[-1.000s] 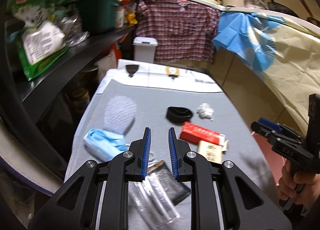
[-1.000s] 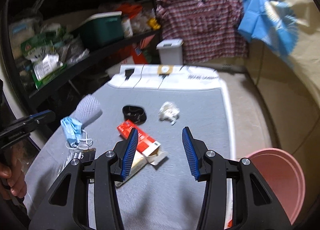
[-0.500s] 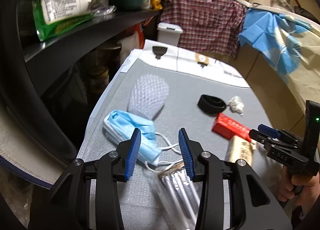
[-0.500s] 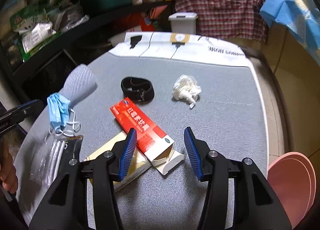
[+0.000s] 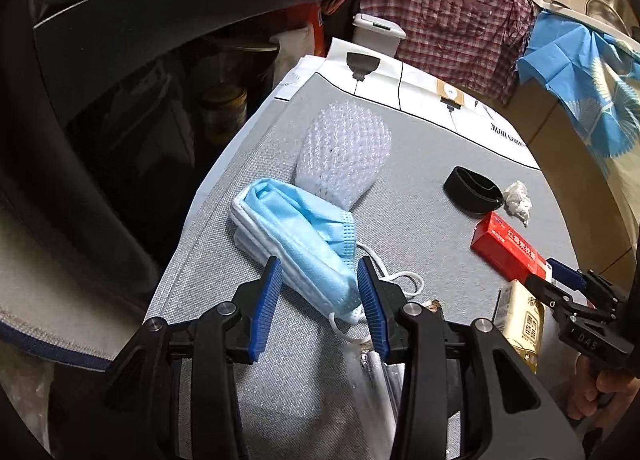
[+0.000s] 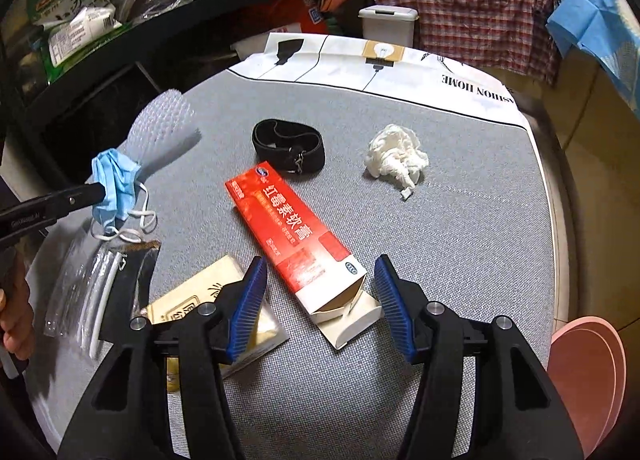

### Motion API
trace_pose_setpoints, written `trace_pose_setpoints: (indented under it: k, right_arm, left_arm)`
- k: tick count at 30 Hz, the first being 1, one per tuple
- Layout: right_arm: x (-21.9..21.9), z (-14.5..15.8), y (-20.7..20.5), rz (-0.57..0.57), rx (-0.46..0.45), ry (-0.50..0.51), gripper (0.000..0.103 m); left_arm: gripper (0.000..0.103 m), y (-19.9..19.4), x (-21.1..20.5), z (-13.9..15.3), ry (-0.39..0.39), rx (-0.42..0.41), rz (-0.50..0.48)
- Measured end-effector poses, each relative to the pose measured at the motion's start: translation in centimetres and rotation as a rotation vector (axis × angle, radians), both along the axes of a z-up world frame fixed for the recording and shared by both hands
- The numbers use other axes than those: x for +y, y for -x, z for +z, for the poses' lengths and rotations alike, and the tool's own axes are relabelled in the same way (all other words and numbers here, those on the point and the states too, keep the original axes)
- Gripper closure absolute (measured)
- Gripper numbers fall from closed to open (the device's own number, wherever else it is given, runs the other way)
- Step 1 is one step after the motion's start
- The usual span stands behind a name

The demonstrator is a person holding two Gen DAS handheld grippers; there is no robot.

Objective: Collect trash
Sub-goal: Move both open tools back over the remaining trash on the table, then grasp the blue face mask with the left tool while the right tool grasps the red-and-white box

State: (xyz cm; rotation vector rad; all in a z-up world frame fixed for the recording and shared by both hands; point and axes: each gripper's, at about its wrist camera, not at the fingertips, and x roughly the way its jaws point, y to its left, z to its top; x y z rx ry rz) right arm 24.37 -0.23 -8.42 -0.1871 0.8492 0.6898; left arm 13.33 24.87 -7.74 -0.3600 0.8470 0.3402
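Grey table (image 6: 460, 260), red carton (image 6: 292, 238) flap open, both grippers' fingers apart, gripping nothing

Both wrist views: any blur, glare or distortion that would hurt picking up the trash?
Left wrist view: blue face mask sharp, strong fisheye bending at the edges, dark shelf side underexposed, clear plastic packet low in frame is soft. Right wrist view: red box crisp with readable print, crumpled tissue slightly overexposed, clear packet at left smeared by edge distortion.
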Motion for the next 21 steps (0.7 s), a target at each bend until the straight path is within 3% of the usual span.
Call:
trace_pose_setpoints:
  k: [3, 6, 8, 14, 21]
  right_arm:
    - [0.2, -0.2, 0.2, 0.006, -0.002, 0.023, 0.048]
    - [0.5, -0.3, 0.4, 0.024, -0.007, 0.034, 0.06]
    - [0.6, -0.2, 0.7, 0.029, -0.021, 0.045, 0.062]
    - [0.3, 0.6, 1.4, 0.035, -0.047, 0.042, 0.065]
    - [-0.5, 1.7, 2.1, 0.016, -0.078, 0.019, 0.066]
  left_arm:
    - [0.063, -0.2, 0.0, -0.3, 0.001, 0.01, -0.007]
    - [0.067, -0.3, 0.0, -0.5, 0.008, 0.018, -0.012]
    - [0.078, -0.4, -0.1, -0.5, 0.01, 0.026, -0.015]
    - [0.098, -0.5, -0.5, 0.0, -0.011, 0.026, -0.025]
    - [0.101, -0.2, -1.3, 1.2, -0.045, 0.004, -0.043]
